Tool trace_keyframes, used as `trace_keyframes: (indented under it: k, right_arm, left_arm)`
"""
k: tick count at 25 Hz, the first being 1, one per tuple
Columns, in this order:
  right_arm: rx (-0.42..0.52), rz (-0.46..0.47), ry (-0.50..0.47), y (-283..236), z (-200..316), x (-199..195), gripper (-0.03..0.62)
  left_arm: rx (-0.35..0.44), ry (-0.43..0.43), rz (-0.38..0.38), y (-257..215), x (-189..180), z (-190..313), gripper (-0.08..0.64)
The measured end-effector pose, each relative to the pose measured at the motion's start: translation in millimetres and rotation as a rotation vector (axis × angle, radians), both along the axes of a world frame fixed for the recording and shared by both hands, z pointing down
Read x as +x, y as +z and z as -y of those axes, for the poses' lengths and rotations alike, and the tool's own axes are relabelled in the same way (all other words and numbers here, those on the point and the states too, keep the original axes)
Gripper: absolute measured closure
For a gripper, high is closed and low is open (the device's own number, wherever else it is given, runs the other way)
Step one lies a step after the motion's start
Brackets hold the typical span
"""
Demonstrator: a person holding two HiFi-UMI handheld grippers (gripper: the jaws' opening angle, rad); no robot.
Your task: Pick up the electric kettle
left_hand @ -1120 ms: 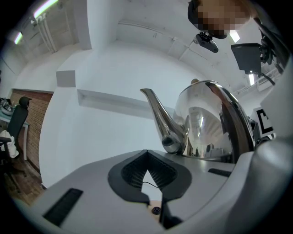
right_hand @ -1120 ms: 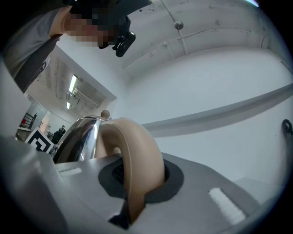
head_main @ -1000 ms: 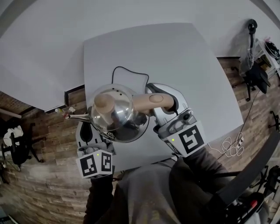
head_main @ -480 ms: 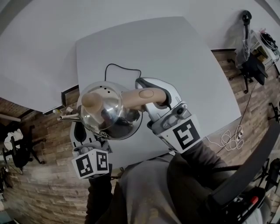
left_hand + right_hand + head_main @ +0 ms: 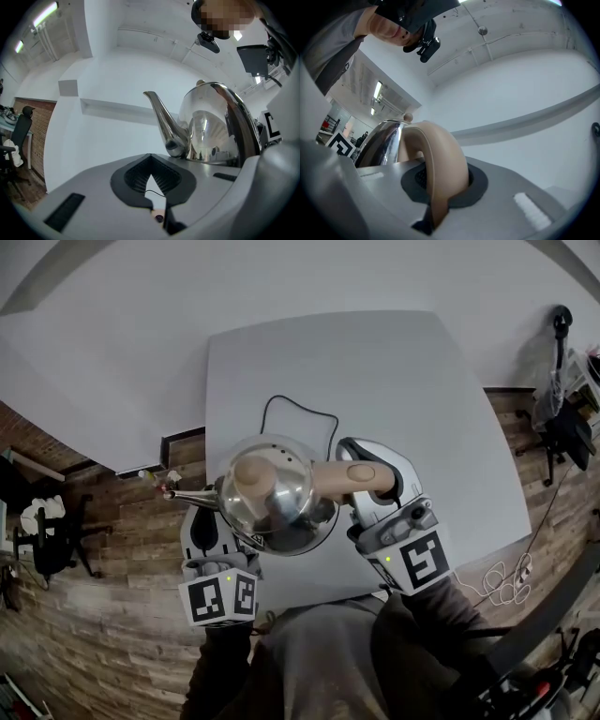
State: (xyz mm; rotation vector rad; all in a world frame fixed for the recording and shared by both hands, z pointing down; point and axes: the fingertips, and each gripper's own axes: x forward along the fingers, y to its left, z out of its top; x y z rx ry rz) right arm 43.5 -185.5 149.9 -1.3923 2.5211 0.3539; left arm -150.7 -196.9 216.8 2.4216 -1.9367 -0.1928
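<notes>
Left gripper [image 5: 150,157]: jaws together with nothing between them, pointing about level.
Left gripper's place: it sits low beside the kettle's left side, under the spout. I cannot tell whether its outer shell touches the steel body.
Spout [image 5: 192,494]: thin, curved and polished. It points away from the kettle toward the left and passes just ahead of the left gripper's jaws and above them.
Electric kettle [image 5: 277,507]: a rounded, mirror-bright steel body, upright, between the two grippers. It is ahead and to the right of the left gripper and directly ahead of the right one. It looks to be held clear of the bench, though its underside is hidden in the head view.
Lid knob [image 5: 251,471]: tan, on top of the dome, on the side nearer the left gripper.
Handle [image 5: 342,476]: tan and arched, reaching from the kettle's body back into the right gripper.
Right gripper [image 5: 443,180]: clamped on the handle, one dark pad pressed on each side, tilted a little upward.
Power cord [image 5: 305,405]: a black loop lying on the bench beyond the kettle, ahead of both grippers.
Bench [image 5: 412,381]: pale grey top, below and ahead of both grippers.
</notes>
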Motion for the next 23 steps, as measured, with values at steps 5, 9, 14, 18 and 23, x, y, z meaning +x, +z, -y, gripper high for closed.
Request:
trace_keyframes:
  k: [5, 9, 14, 18, 23]
  right_arm:
    - [0.005, -0.002, 0.002, -1.5, 4.6, -0.8, 0.584]
    - [0.01, -0.006, 0.007, -2.3, 3.7, 0.1, 0.584]
    - [0.013, -0.01, 0.011, -2.6, 4.2, -0.7, 0.584]
    - [0.015, -0.008, 0.01, -1.5, 4.7, -1.0, 0.584]
    - [0.017, -0.01, 0.007, -0.3, 5.2, 0.3, 0.584]
  left_arm:
    - [0.003, 0.0, -0.001, -0.4, -0.9, 6.2, 0.561]
    - [0.008, 0.001, -0.004, -0.7, 0.2, 6.4, 0.561]
    - [0.006, 0.003, -0.007, 0.0, -0.4, 7.8, 0.561]
    - [0.005, 0.002, -0.006, 1.4, -0.6, 8.3, 0.561]
    - [0.005, 0.0, -0.006, 3.0, 1.1, 9.0, 0.561]
